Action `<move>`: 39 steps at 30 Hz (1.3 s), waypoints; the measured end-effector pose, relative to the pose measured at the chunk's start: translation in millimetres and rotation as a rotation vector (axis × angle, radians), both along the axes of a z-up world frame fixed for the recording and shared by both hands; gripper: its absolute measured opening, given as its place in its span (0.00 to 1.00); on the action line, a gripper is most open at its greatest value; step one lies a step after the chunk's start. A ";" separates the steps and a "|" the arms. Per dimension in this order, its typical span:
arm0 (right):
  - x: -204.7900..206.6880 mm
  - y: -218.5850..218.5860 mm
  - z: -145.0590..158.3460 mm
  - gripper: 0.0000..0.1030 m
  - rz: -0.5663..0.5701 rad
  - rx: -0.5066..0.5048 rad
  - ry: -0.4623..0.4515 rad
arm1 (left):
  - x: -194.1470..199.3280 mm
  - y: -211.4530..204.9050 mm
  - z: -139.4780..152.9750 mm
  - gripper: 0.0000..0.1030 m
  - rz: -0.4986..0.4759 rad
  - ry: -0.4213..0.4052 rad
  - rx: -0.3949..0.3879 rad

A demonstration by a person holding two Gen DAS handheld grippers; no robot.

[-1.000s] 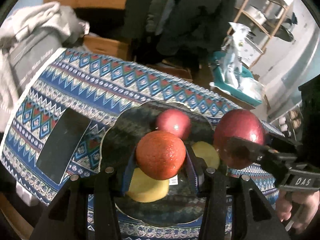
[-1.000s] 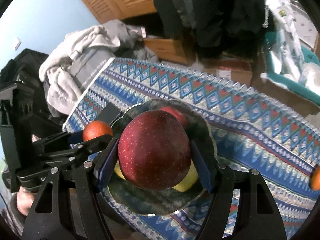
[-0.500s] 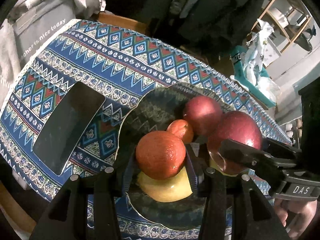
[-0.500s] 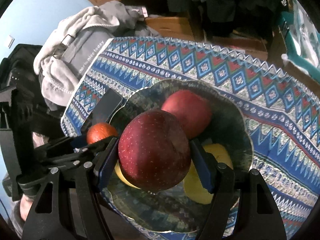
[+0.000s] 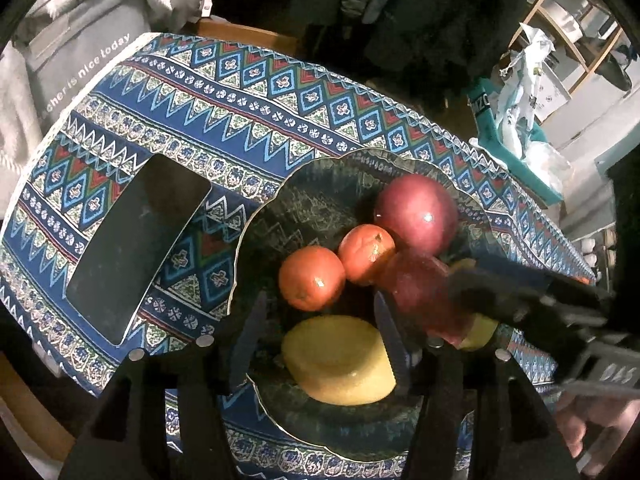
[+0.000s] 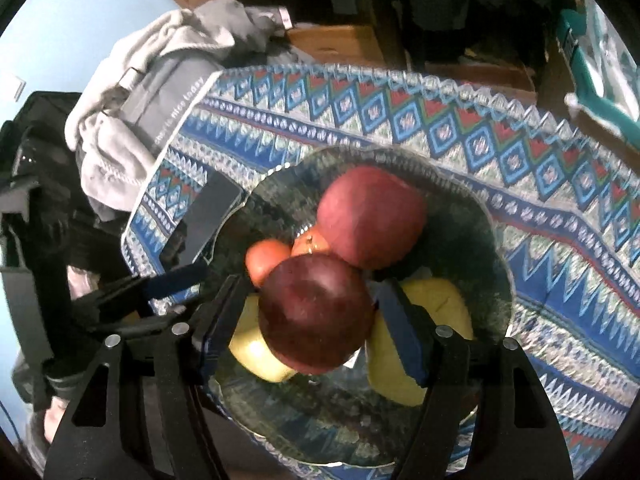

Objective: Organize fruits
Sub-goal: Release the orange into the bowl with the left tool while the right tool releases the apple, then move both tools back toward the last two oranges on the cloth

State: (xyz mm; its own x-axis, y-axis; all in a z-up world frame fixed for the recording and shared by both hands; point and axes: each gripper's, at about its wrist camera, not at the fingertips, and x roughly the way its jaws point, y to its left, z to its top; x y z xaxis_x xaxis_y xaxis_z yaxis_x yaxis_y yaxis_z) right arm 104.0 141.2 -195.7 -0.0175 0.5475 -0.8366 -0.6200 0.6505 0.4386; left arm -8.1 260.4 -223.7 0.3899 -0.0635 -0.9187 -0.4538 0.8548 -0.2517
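A dark patterned plate (image 5: 304, 188) (image 6: 472, 248) holds two oranges (image 5: 312, 278) (image 5: 366, 254), a red apple (image 5: 416, 212) (image 6: 372, 216) and yellow fruits (image 5: 340, 362) (image 6: 436, 304). My left gripper (image 5: 320, 336) is open and empty, just above the plate, with the nearer orange lying beyond its fingertips. My right gripper (image 6: 310, 312) holds its jaws spread around a dark red apple (image 6: 316, 316) low over the plate; a gap shows beside the right pad. In the left wrist view that apple (image 5: 420, 292) is blurred under the right gripper.
A black phone (image 5: 136, 244) (image 6: 208, 216) lies on the blue patterned tablecloth (image 5: 240, 100) left of the plate. Grey clothing (image 6: 152, 92) is piled past the table's left edge. A teal box with bags (image 5: 516, 112) stands at the far right.
My left gripper has opened and let its orange go onto the plate beside the other orange. My right gripper has lowered the dark red apple to the plate and its jaws have widened.
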 end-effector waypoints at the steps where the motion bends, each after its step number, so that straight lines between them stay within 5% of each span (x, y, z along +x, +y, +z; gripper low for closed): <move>1: 0.5 -0.4 3.2 0.70 -0.003 0.001 -0.008 | 0.0 -0.4 0.7 0.57 -0.001 0.000 -0.003; 16: -6.7 -30.4 42.0 0.70 -0.029 -0.129 -0.228 | 0.1 -27.0 38.3 0.65 -0.065 -0.060 0.048; 39: -6.4 -154.4 80.4 0.71 -0.205 -0.193 -0.315 | 20.4 -120.4 73.1 0.68 -0.262 -0.102 0.069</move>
